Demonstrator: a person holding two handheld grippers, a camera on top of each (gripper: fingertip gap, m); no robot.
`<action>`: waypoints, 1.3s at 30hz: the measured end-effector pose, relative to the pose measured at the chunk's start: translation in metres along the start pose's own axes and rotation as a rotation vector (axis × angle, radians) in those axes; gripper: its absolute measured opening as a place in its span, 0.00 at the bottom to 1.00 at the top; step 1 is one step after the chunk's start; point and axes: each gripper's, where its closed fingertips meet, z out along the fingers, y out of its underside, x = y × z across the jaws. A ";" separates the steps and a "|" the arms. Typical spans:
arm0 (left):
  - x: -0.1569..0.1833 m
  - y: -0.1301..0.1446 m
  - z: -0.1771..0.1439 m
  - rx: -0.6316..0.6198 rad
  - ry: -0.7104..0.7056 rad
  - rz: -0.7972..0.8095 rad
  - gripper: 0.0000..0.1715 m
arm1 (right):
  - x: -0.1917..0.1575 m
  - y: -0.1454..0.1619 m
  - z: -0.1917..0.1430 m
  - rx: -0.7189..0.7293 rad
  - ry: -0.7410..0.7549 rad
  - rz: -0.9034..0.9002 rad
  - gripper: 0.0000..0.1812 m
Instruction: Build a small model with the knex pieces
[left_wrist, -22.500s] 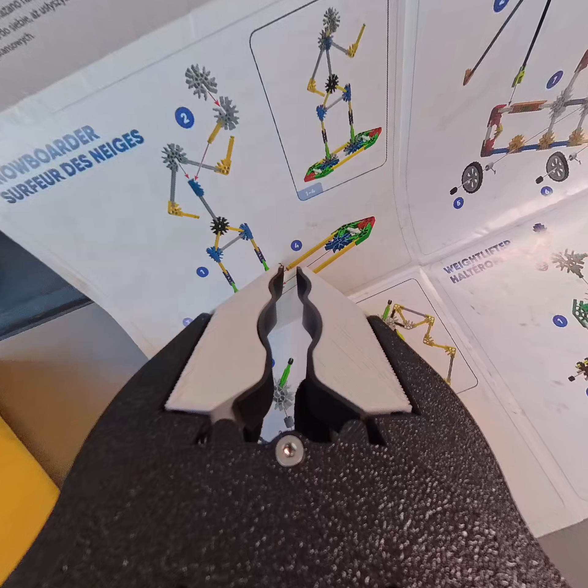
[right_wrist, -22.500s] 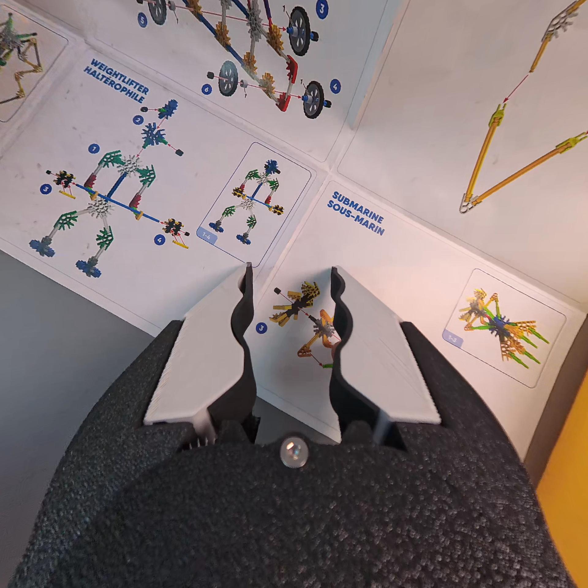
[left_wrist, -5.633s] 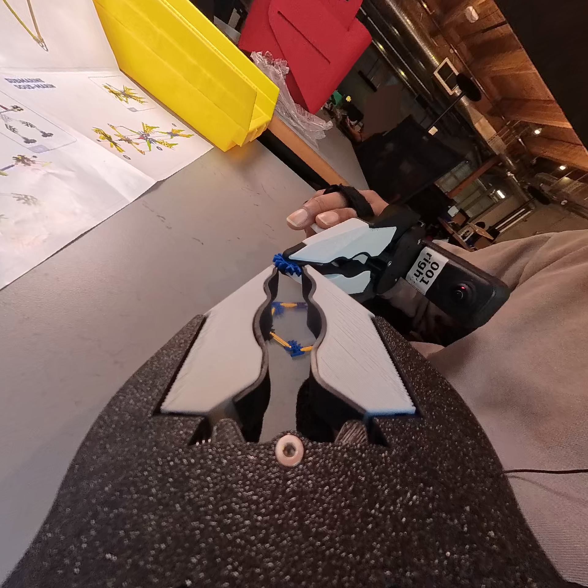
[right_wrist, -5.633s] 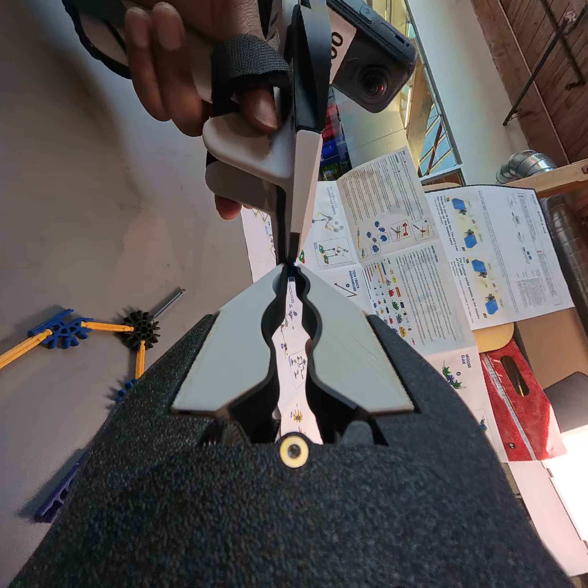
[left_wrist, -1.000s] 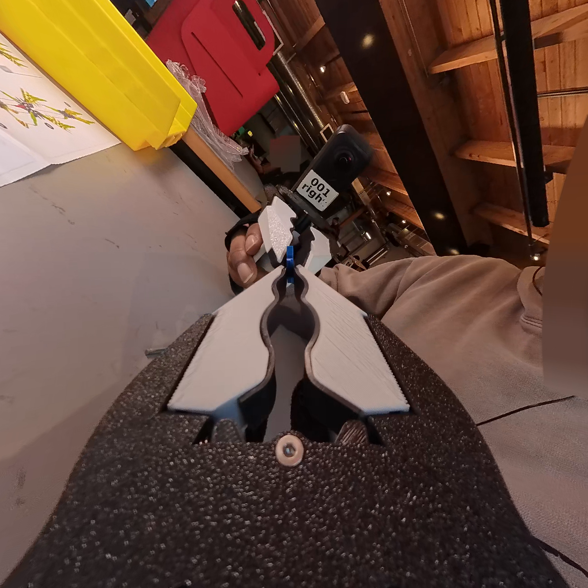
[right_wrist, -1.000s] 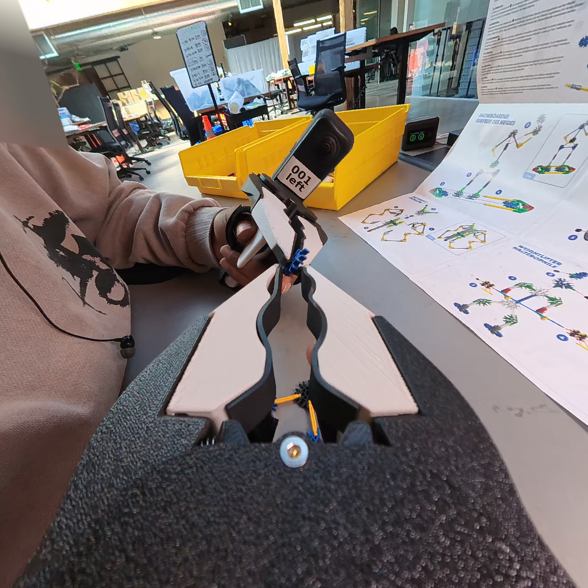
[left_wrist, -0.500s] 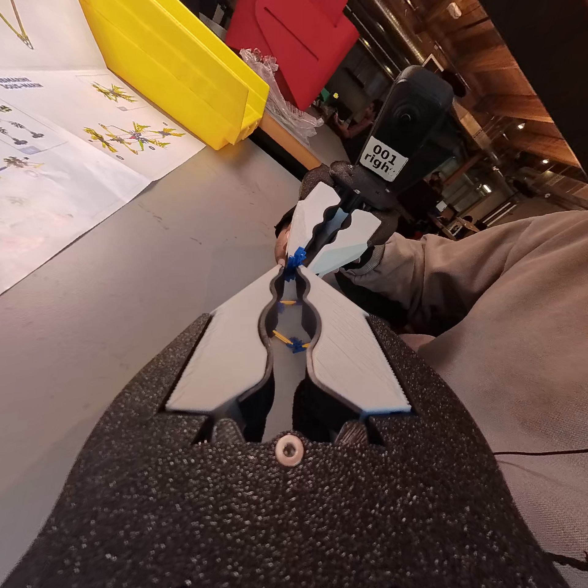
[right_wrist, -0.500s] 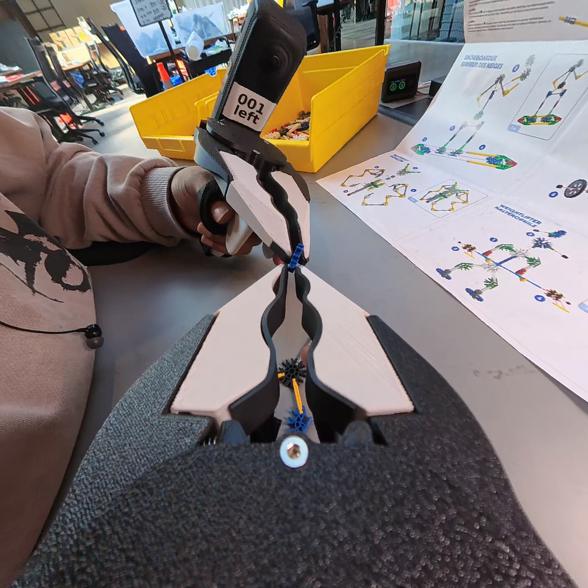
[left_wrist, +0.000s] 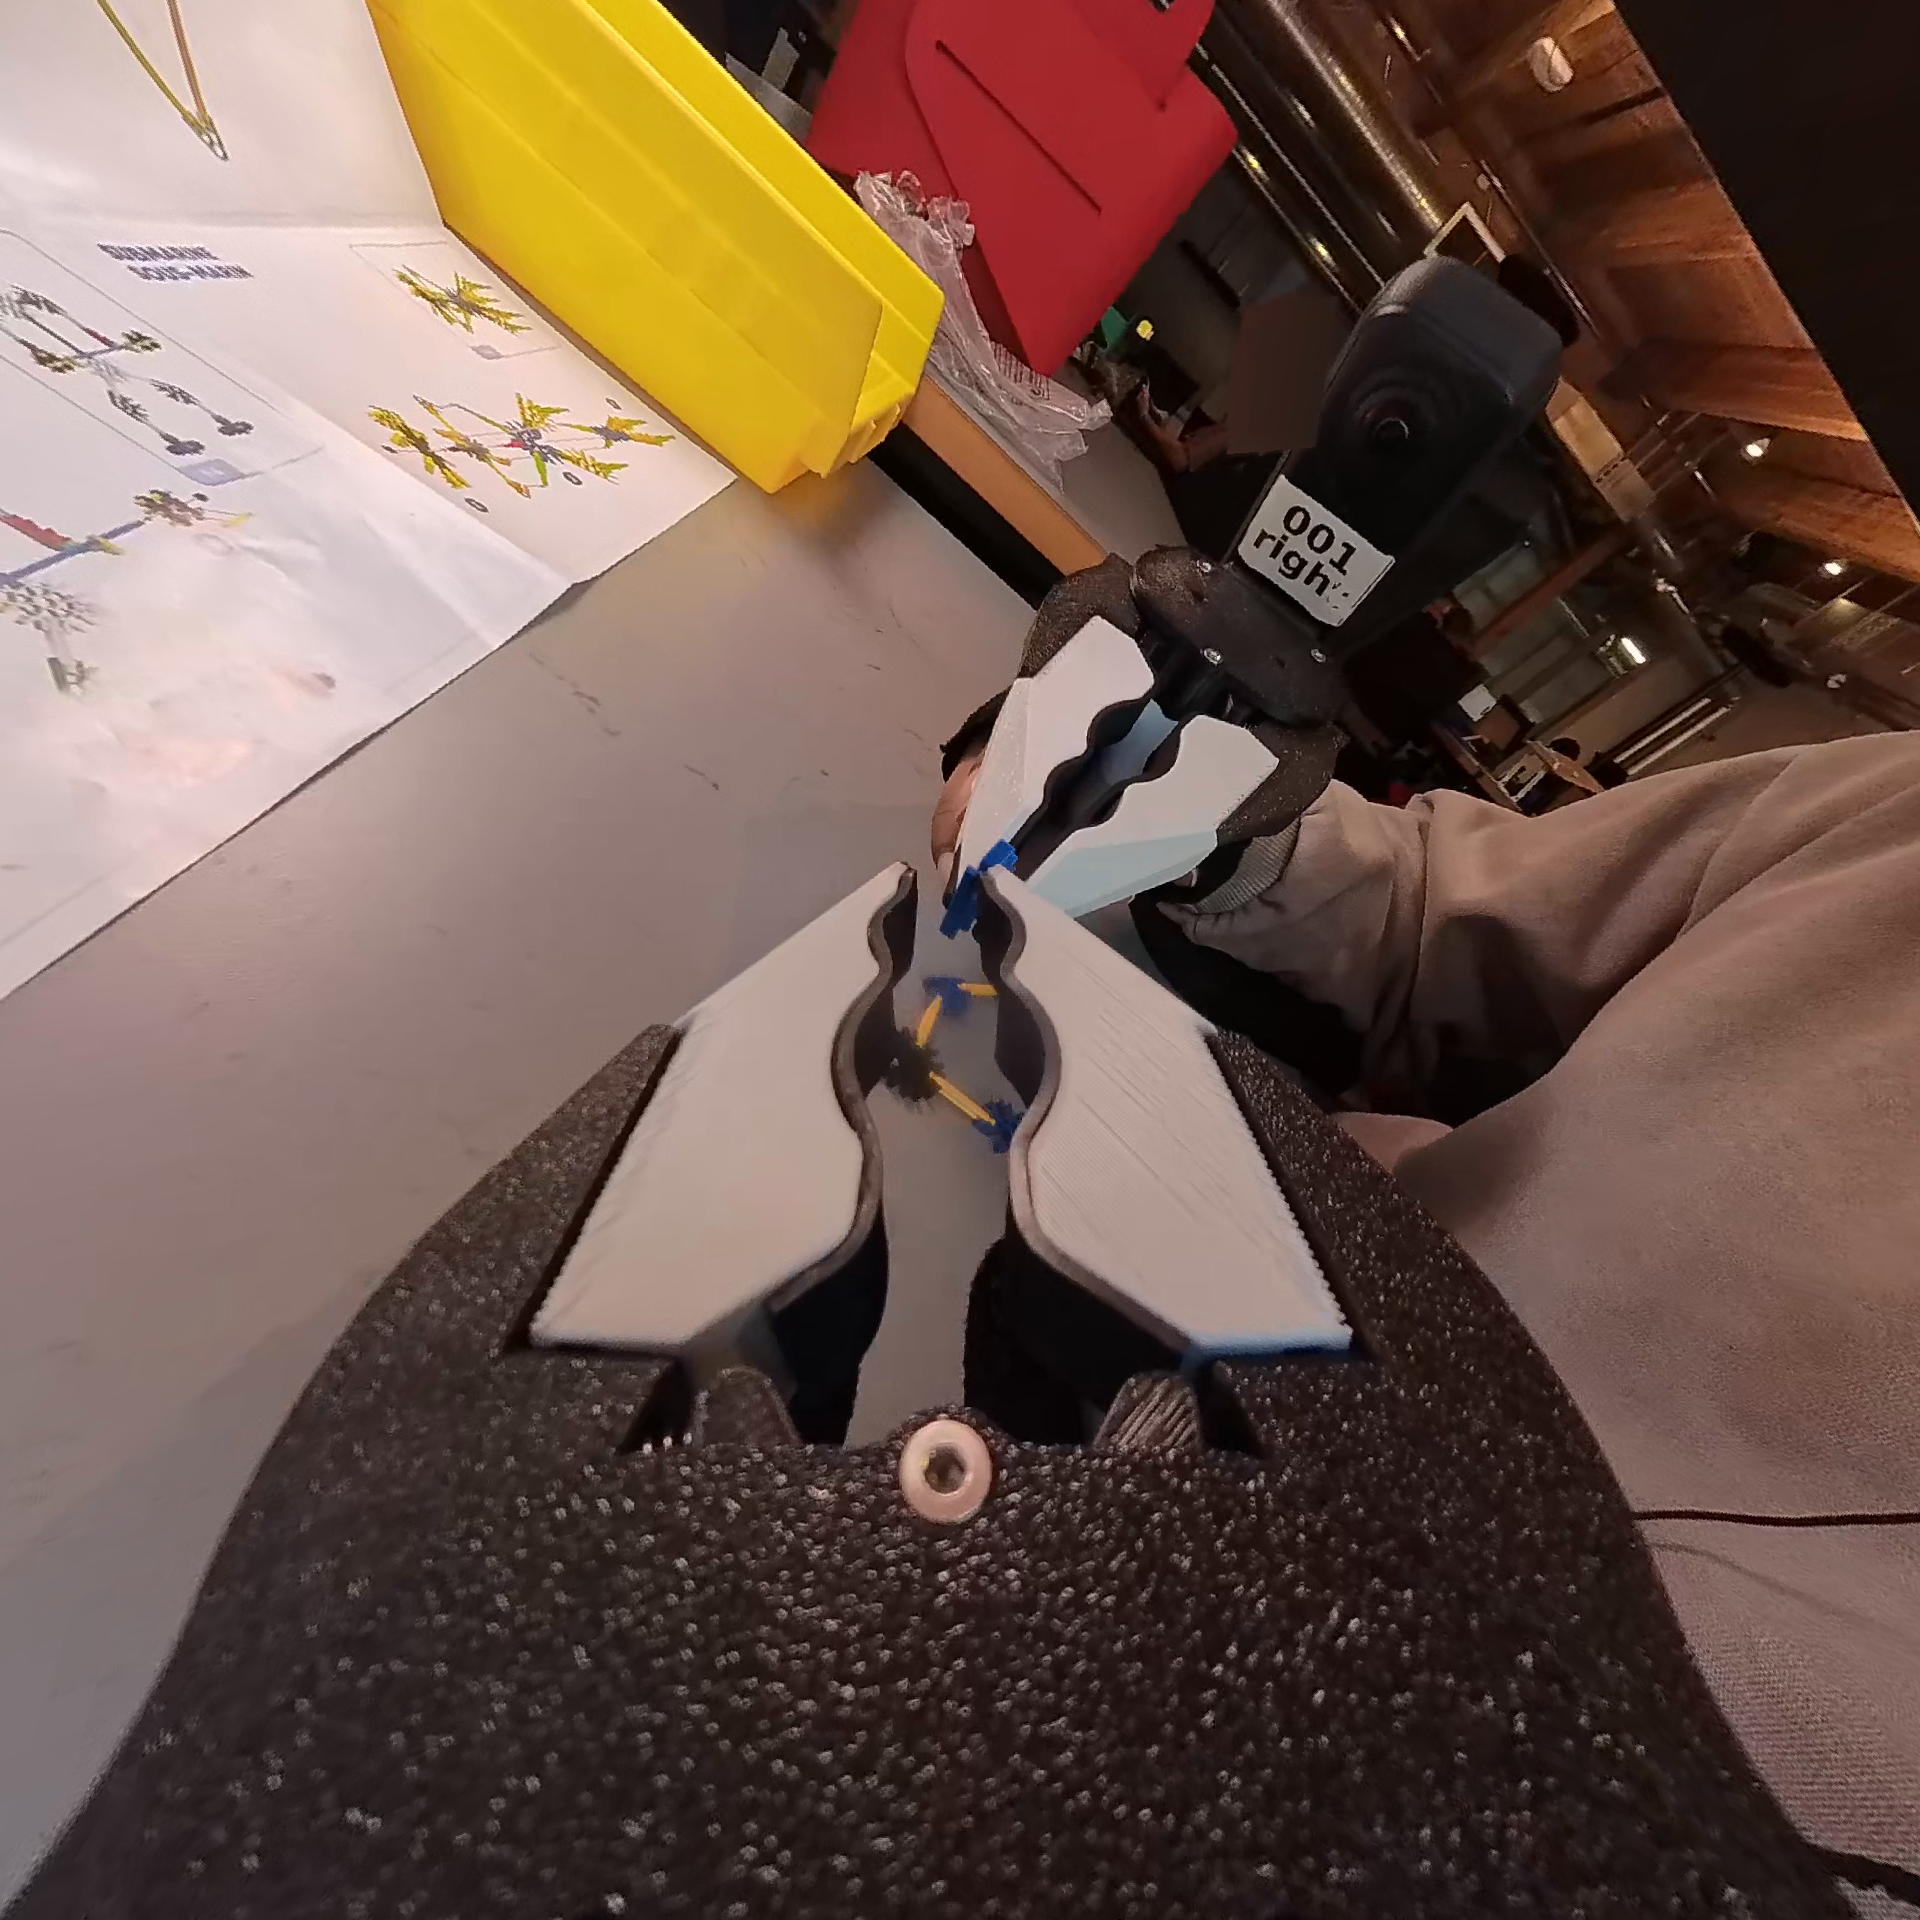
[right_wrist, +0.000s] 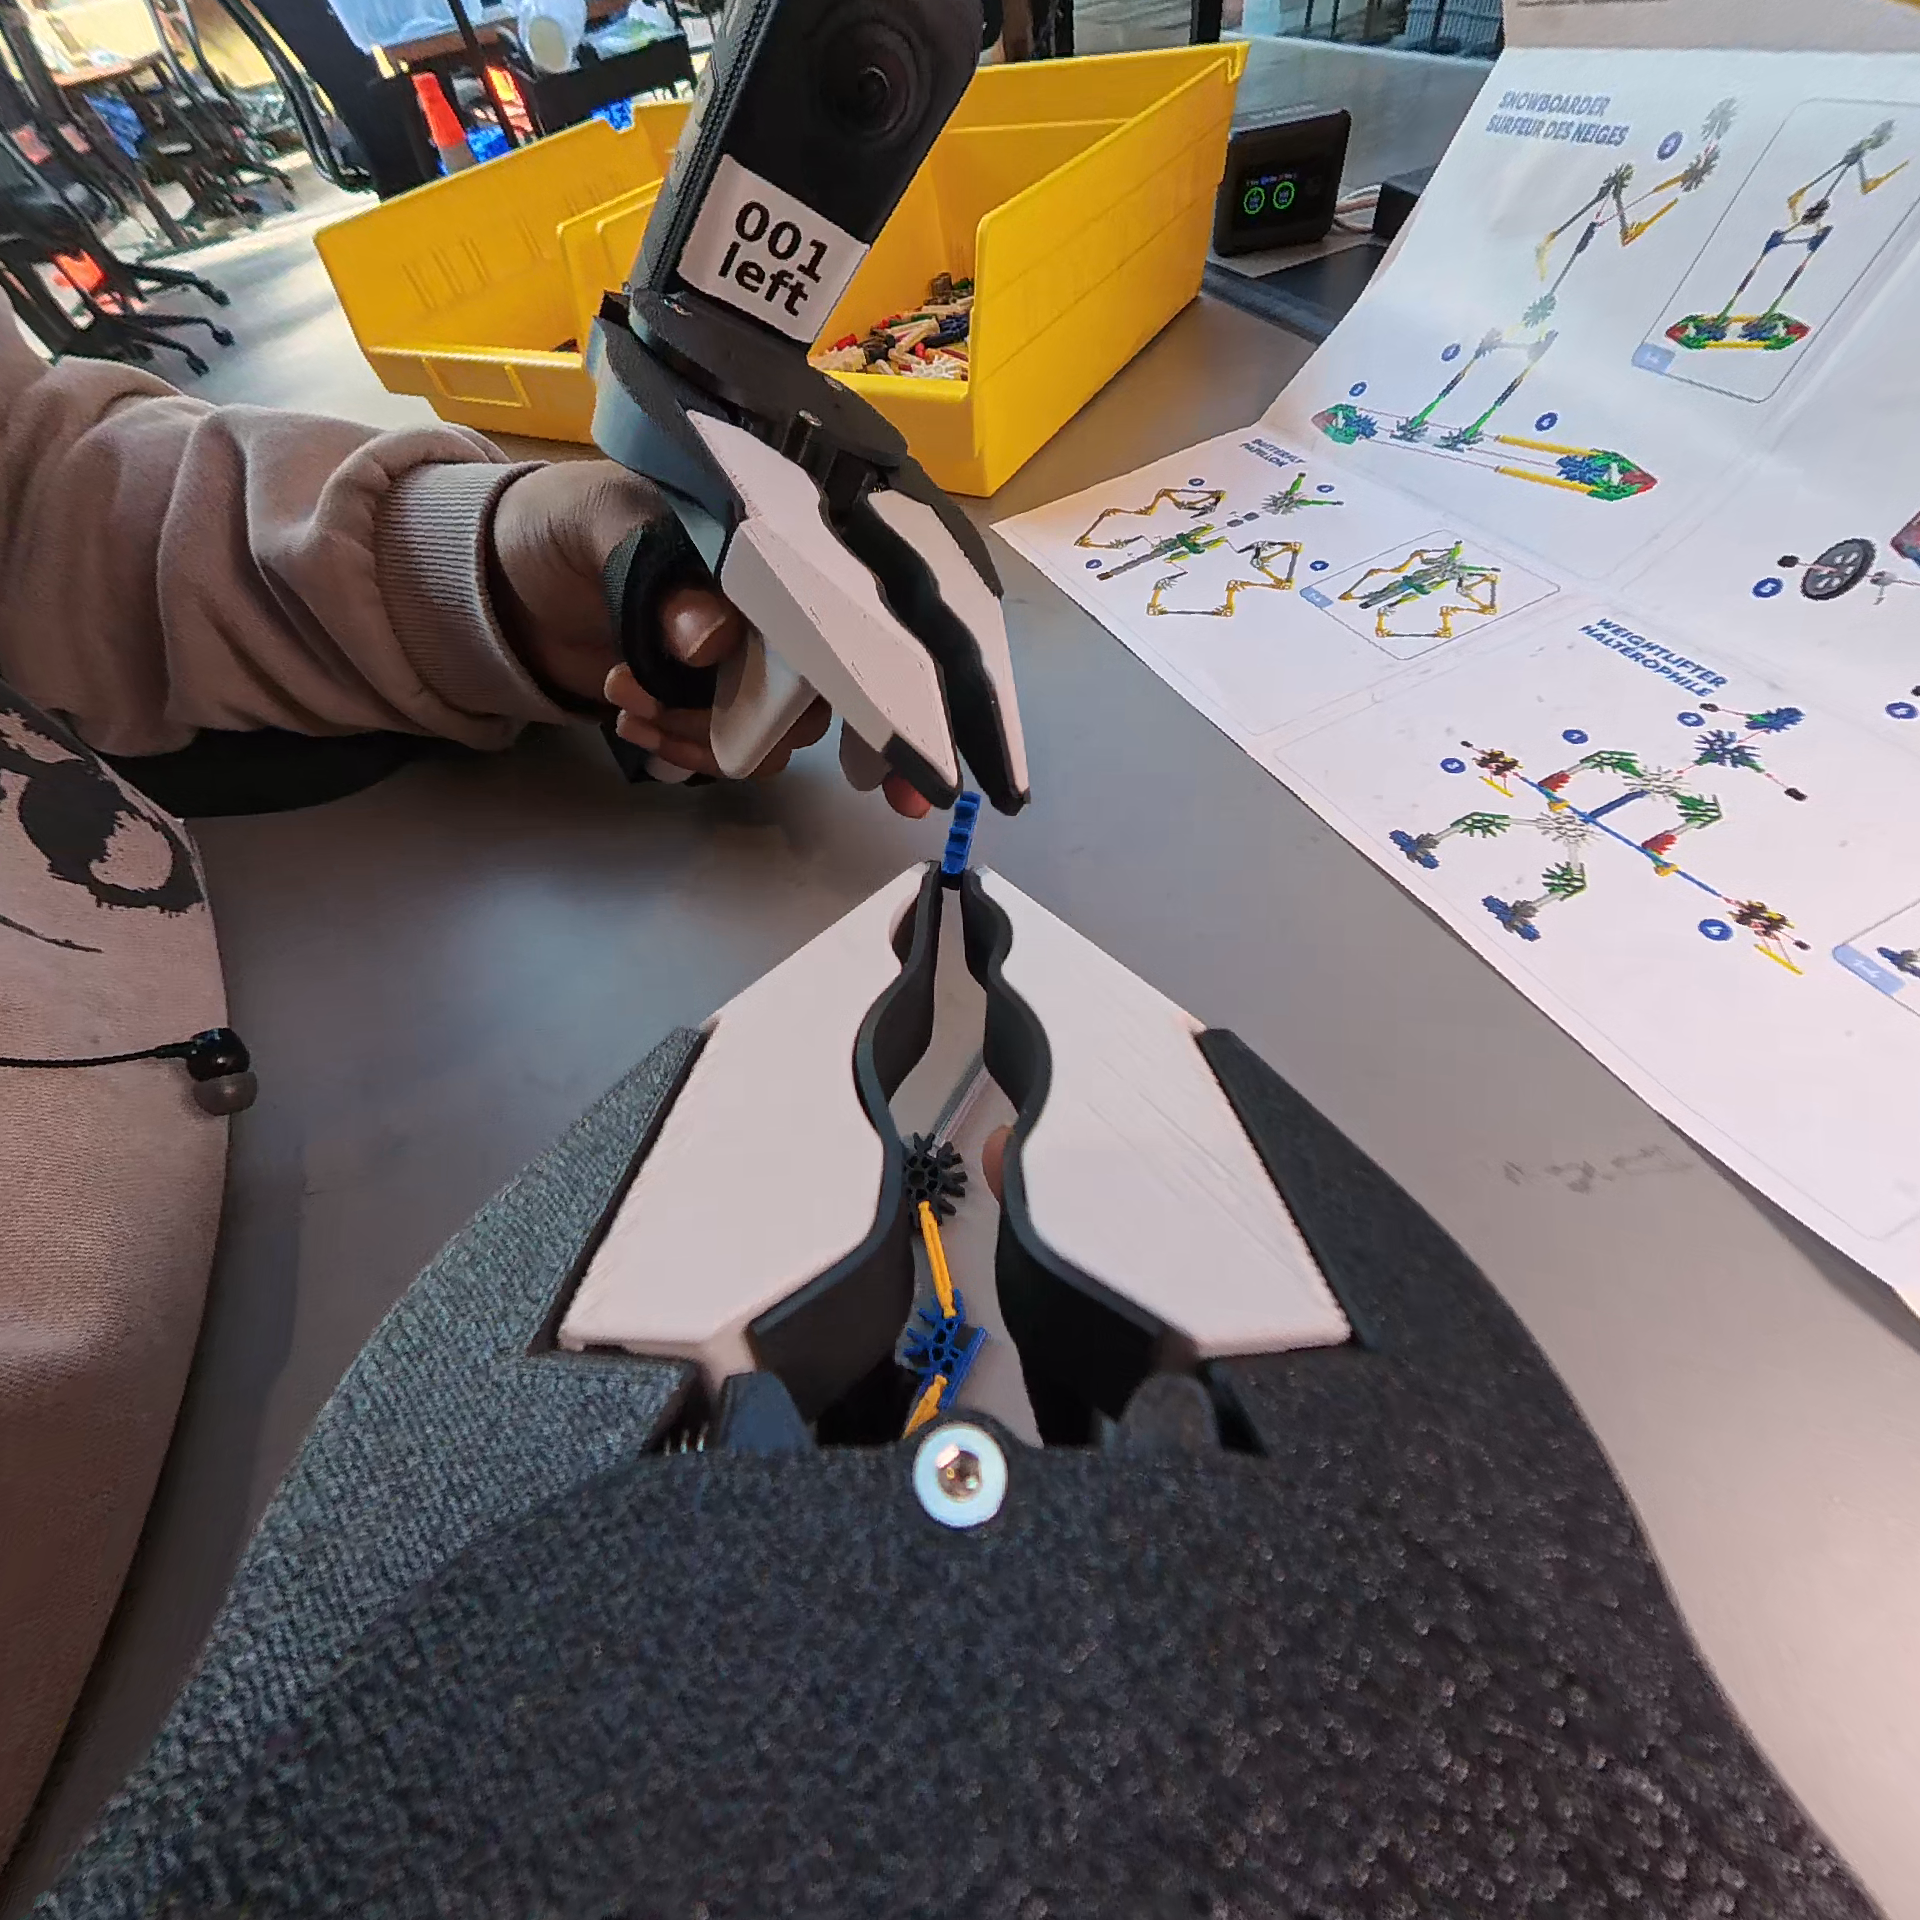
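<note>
Left wrist view: the left gripper (left_wrist: 948, 902) has its 2 fingertips slightly spread, with the small blue piece (left_wrist: 975, 885) at the right tip. The right gripper (left_wrist: 992, 868), at 1 o'clock, pinches that piece. Below, on the grey table (left_wrist: 436, 935), lies a rod-and-connector assembly (left_wrist: 940, 1060).

Right wrist view: the right gripper (right_wrist: 951, 881) is pressed together on the blue piece (right_wrist: 961, 831) at 12 o'clock; the left gripper (right_wrist: 971, 798) touches its top. A yellow bin (right_wrist: 1081, 270) stands at 12 o'clock, an instruction sheet (right_wrist: 1558, 623) at 2 o'clock.
</note>
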 end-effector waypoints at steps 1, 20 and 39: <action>0.000 -0.002 -0.001 0.009 0.002 -0.008 0.07 | 0.000 0.000 0.000 -0.002 0.001 -0.002 0.01; -0.013 0.015 0.005 -0.058 -0.064 -0.109 0.07 | 0.010 0.018 0.008 -0.136 0.161 -0.202 0.01; -0.022 0.019 0.004 -0.055 -0.102 -0.200 0.08 | 0.016 0.026 0.012 -0.195 0.232 -0.276 0.01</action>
